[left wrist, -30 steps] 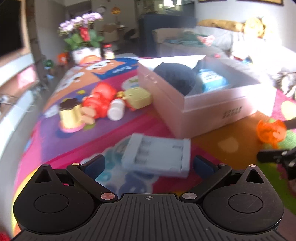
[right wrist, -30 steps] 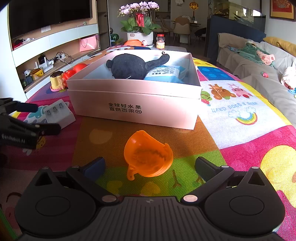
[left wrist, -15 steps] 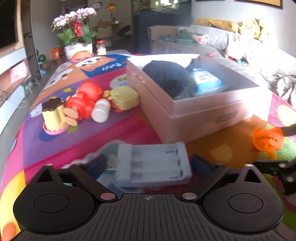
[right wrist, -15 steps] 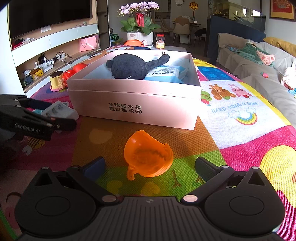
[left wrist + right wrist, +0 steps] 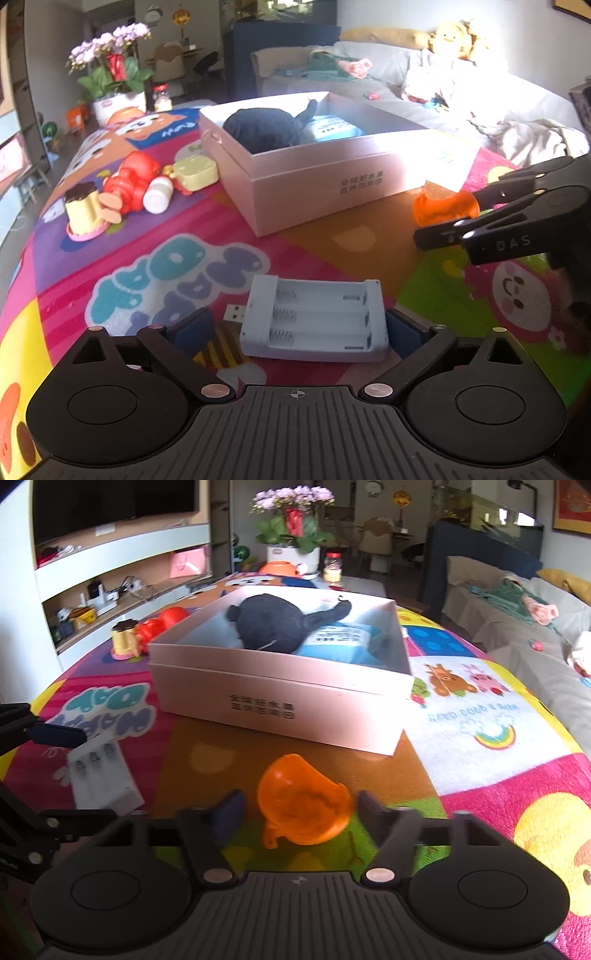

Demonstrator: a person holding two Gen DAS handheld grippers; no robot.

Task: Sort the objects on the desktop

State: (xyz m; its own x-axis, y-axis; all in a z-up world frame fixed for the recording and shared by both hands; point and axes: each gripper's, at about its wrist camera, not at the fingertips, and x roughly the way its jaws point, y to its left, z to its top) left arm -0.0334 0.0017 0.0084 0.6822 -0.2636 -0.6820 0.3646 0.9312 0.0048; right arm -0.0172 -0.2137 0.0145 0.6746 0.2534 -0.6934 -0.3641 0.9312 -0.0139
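Note:
A pale grey battery charger [image 5: 314, 321] with a USB plug lies on the colourful mat between the fingers of my left gripper [image 5: 295, 328]. Its jaws are opening, and a gap shows on the plug side. An orange plastic cup [image 5: 303, 805] lies on its side between the fingers of my right gripper [image 5: 301, 810]. Those jaws are closing on it, with thin gaps still showing at both pads. Just beyond both stands the open pink box [image 5: 280, 701], which holds a black plush and a blue pack. The left wrist view shows the cup [image 5: 443, 208] at the right gripper's tips.
Left of the box [image 5: 314, 184] lie a red toy [image 5: 136, 177], a yellow cup toy [image 5: 83, 214], a white bottle [image 5: 157, 197] and a yellow case [image 5: 195, 171]. A flower pot [image 5: 293, 554] stands at the far end. A sofa [image 5: 517, 627] runs along the right.
My right gripper's fingers have come in from wide apart to close beside the orange cup. The left gripper has moved over the mat, and the charger has shifted and turned between its fingers.

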